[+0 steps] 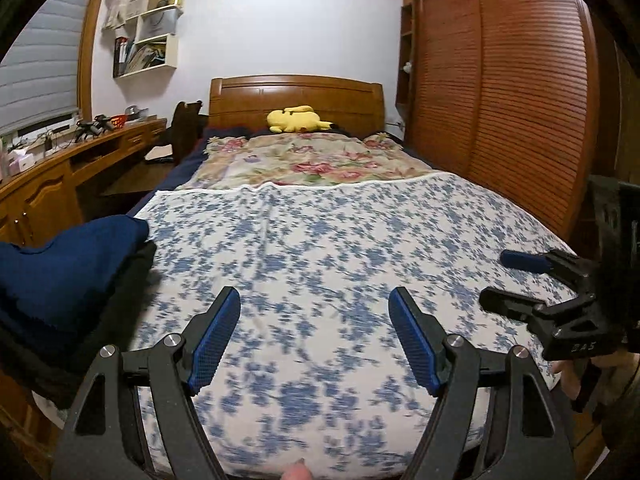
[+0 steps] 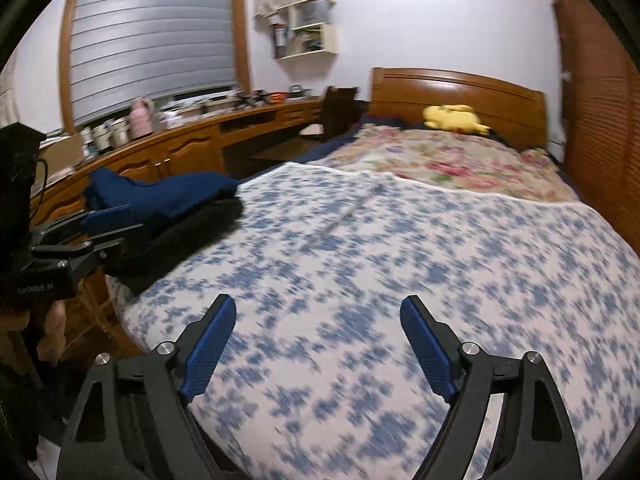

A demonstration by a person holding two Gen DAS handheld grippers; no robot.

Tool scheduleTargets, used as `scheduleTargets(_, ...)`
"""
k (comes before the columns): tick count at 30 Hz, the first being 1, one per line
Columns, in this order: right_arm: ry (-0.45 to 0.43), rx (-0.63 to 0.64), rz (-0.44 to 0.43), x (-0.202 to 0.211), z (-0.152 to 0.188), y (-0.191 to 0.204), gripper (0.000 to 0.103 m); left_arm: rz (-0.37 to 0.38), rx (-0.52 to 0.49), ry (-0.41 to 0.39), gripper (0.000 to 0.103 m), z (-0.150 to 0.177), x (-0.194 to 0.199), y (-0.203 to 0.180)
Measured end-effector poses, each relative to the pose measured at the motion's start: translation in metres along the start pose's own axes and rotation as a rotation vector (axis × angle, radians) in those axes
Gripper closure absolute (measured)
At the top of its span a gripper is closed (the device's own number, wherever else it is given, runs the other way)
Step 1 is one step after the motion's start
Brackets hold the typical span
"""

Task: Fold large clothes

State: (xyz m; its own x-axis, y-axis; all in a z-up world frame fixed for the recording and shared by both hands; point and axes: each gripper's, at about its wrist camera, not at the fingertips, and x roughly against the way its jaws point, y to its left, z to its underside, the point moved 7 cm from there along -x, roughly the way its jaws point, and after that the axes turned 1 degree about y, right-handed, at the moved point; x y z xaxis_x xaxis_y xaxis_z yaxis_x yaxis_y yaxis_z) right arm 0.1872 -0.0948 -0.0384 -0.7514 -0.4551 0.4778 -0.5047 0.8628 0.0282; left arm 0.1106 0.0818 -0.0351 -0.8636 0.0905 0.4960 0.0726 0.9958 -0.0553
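the blue-flowered sheet point(image 1: 320, 248) covered the bed. both the left gripper point(image 1: 314, 336) and the right gripper point(image 2: 318, 344) stood wide and empty above it. the navy garment point(image 1: 60, 276), apparently the one to fold, lay heaped at the bed's left edge on a black one; a careless pinch there risked snagging both layers.

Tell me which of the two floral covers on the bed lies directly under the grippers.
The blue-and-white floral sheet, nearest the camera. The pink-flowered cover lies farther off, toward the headboard.

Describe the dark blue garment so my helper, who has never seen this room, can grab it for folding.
Start at the bed with the blue-flowered sheet. At its near edge on the desk side lies the dark blue garment, crumpled on a black one. It is the only plain navy cloth.
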Motion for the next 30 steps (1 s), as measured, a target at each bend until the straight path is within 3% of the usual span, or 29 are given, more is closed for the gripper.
scheduleTargets(4, -0.025, -0.039, 0.084, 0.039, 0.013, -0.013, 0.015, 0.034, 0.009, -0.005, 0.026, 0.006, 0.004, -0.031)
scheduleTargets(14, -0.067, -0.144, 0.177, 0.103, 0.045, -0.034, 0.015, 0.1, 0.036, 0.029, 0.026, 0.018, 0.0, -0.087)
scheduleTargets(19, -0.108, -0.189, 0.222, 0.127, 0.048, -0.04, 0.015, 0.05, -0.011, 0.01, 0.026, 0.011, 0.005, -0.103)
scheduleTargets(30, -0.222, -0.194, 0.266, 0.17, 0.04, -0.022, 0.015, 0.016, -0.035, -0.081, 0.026, -0.007, 0.042, -0.107)
